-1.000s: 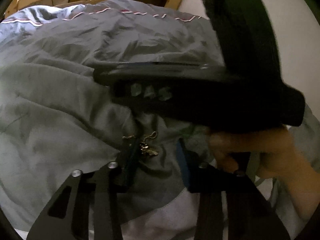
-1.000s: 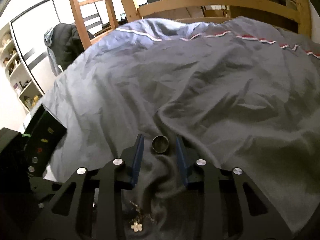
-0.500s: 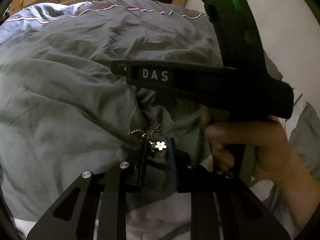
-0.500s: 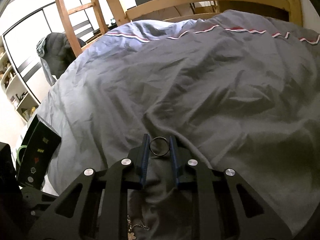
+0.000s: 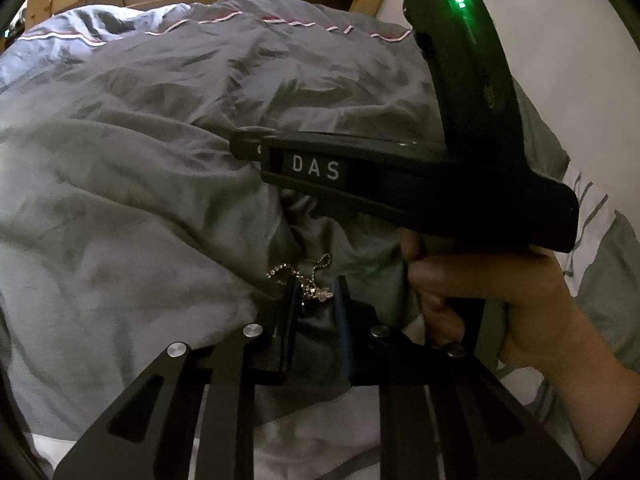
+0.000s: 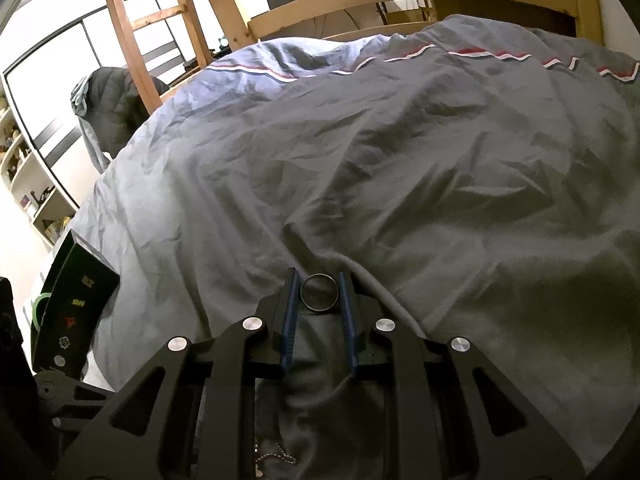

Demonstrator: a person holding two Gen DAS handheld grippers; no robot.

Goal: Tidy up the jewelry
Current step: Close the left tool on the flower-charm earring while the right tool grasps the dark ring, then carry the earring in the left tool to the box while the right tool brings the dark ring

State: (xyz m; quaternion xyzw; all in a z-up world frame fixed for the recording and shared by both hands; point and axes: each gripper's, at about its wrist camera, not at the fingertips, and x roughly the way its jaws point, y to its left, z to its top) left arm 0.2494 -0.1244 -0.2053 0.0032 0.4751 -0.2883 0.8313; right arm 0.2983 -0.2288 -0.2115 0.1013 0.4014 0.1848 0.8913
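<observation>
Left gripper [image 5: 316, 294]: jaws narrow and closing at this moment, with a gold chain with a small flower charm [image 5: 310, 282] between the fingertips. The chain lies on the grey duvet [image 5: 120, 200], part of it trailing out past the tips. Whether the pads already pinch it cannot be told; the charm sits in the gap, apparently loose.

Right gripper [image 6: 320, 294]: jaws drawn in close, both blue pads against the sides of a dark metal ring [image 6: 320, 293], which stands on edge at the very tips above a duvet fold. The person's right hand [image 5: 500, 300] and this gripper's body show in the left wrist view, just beside the chain.

Handling, as judgement: the ring is light, rigid and smooth, and held across its diameter near the pad tips, so it could twist or pop out. A grip further in on the pads would be safer. The chain is light, limp and fine; it will droop and may snag the fabric. It is best taken at the bunched links beside the charm, not by one strand.
</observation>
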